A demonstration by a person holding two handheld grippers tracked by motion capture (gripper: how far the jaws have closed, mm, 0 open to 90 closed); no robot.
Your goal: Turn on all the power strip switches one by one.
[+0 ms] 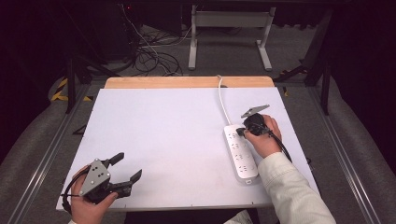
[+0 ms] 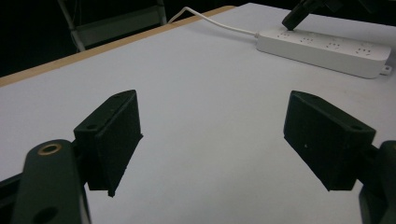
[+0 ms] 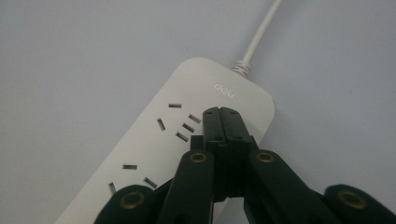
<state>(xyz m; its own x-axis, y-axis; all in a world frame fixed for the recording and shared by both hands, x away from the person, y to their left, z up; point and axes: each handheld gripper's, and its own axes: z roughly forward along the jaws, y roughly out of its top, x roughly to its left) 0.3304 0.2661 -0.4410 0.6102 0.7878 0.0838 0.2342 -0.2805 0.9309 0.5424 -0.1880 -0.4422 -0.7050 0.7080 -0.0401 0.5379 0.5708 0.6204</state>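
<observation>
The right gripper [image 3: 223, 112] has its fingers pressed together, tips on the cord end of the white power strip [image 1: 240, 151] at the bench's right side. The left gripper [image 1: 126, 168] rests spread, holding nothing. The strip looks rigid, light and smooth; best gripped across its narrow width.

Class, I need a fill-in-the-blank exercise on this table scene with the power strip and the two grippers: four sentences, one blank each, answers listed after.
1. The power strip is coloured ____.
2. The right gripper has its jaws ____, tips over the strip's end nearest the cord.
3. The left gripper has its jaws ____, with nothing between them.
4. The strip lies on the table's ____ side in the high view.

Missing words: white; shut; open; right
</observation>
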